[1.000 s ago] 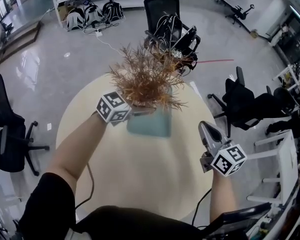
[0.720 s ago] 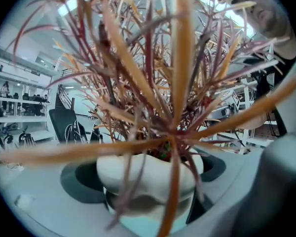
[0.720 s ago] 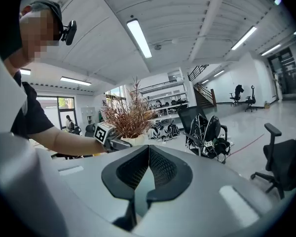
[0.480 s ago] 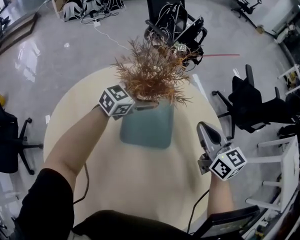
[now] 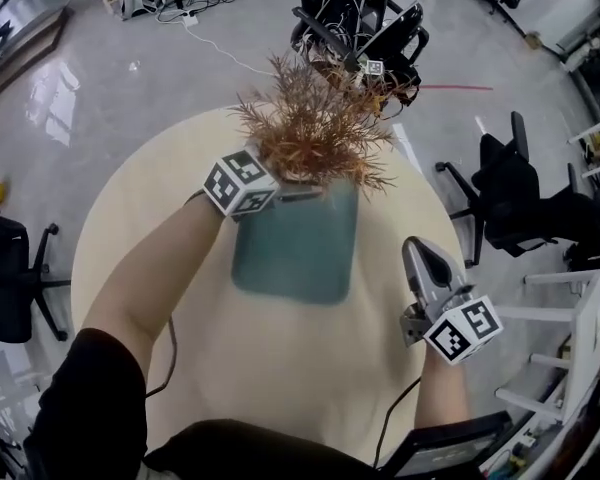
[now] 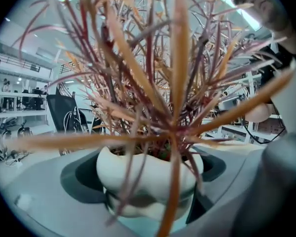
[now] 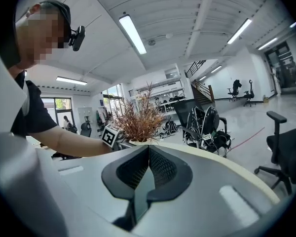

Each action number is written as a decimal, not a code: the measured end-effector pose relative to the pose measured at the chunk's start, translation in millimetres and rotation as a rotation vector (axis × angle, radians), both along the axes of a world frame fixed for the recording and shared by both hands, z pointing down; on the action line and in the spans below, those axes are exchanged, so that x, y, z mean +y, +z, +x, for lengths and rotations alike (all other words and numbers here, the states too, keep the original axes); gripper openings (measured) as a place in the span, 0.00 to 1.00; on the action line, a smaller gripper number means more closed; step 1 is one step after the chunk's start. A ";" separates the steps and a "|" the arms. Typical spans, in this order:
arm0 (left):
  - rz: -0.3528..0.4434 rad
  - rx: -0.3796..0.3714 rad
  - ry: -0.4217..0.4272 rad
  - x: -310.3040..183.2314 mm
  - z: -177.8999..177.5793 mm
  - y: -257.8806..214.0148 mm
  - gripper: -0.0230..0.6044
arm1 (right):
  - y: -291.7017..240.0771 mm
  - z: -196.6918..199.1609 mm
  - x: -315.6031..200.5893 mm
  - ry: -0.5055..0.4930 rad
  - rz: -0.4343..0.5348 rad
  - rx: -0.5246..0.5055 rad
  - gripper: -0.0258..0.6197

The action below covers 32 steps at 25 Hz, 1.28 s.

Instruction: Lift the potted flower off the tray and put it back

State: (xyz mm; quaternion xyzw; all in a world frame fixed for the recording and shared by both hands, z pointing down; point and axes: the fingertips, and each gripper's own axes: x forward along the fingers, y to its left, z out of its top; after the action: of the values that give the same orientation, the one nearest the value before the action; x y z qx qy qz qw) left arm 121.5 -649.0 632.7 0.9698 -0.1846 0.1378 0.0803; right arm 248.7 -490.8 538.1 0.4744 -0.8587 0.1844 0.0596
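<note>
The potted flower (image 5: 318, 133) has dry brown spiky foliage that hides its pot in the head view. In the left gripper view its white pot (image 6: 150, 174) sits between my jaws, with teal showing just beneath it. My left gripper (image 5: 298, 190) is shut on the pot at the far edge of the teal tray (image 5: 295, 253). I cannot tell whether the pot touches the tray. My right gripper (image 5: 420, 258) hovers to the right of the tray, shut with nothing in it. Its jaws (image 7: 147, 158) point toward the plant (image 7: 138, 120).
The tray lies on a round beige table (image 5: 170, 298). A black office chair draped with cables (image 5: 365, 23) stands beyond the table's far edge. More chairs stand at the right (image 5: 520, 193) and left (image 5: 10, 278). A white rack (image 5: 570, 348) is at the right.
The head view has shifted and more of the tray now shows in front of the plant. The left gripper still holds the pot. The right gripper stays shut at the right.
</note>
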 end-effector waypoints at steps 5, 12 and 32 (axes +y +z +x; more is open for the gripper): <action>0.008 -0.050 0.013 -7.2 5.4 19.8 0.87 | 9.4 -1.9 -5.9 0.001 0.010 -0.010 0.06; -0.001 -0.079 0.028 -13.9 11.5 40.3 0.87 | 19.6 -0.4 -11.1 0.004 0.004 -0.022 0.06; -0.100 -0.216 -0.042 -6.5 -8.4 48.7 0.88 | 13.6 2.0 1.3 0.018 -0.008 -0.037 0.07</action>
State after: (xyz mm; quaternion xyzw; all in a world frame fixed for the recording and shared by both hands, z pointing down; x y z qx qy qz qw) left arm 113.1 -655.5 681.4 0.9399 -0.2053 0.2489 0.1112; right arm 250.7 -489.5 551.7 0.4785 -0.8546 0.1970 0.0439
